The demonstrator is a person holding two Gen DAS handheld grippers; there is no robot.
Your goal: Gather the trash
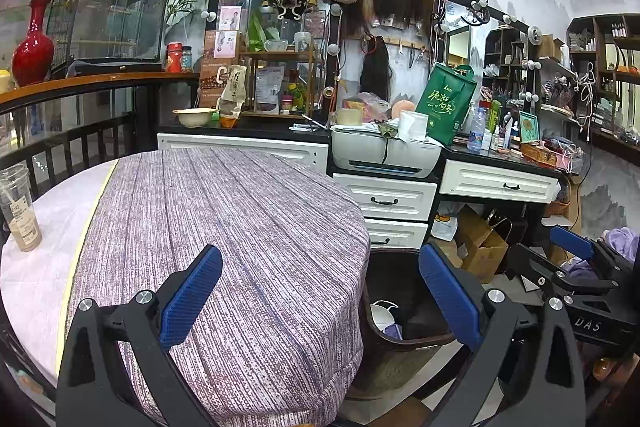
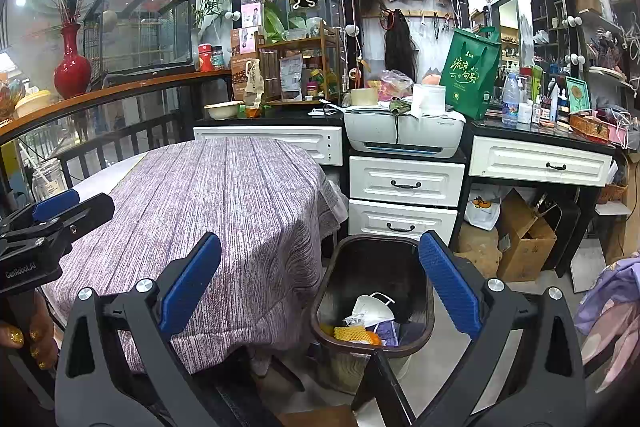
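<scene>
Left wrist view: left gripper (image 1: 320, 303) spread wide, nothing between its blue pads, poised over the near edge of a round table (image 1: 224, 227) draped in a purple striped cloth. Far left on the table, a clear plastic cup (image 1: 18, 211) with a pale brown drink in the bottom — standing upright, well apart from the gripper. Just beside the table's right edge, on the floor, a dark trash bin (image 1: 400, 303), partly hidden by the right-hand finger; a white scrap and something purple visible inside. At the right edge, the right gripper (image 1: 576, 255) seen side-on; its gap impossible to judge from here.

Right wrist view: right gripper (image 2: 320, 299) also wide open and empty, hanging above the bin (image 2: 372, 291). Inside the bin — a white face mask (image 2: 372, 307), an orange-yellow mesh piece (image 2: 354, 334), and purple scraps. Left gripper (image 2: 52, 223) at the left edge above the table (image 2: 224, 195), held by a hand (image 2: 28, 335) with glittery gold nails. Behind, a white printer (image 2: 404, 133) on white drawers, beside a green bag (image 2: 472, 75).
</scene>
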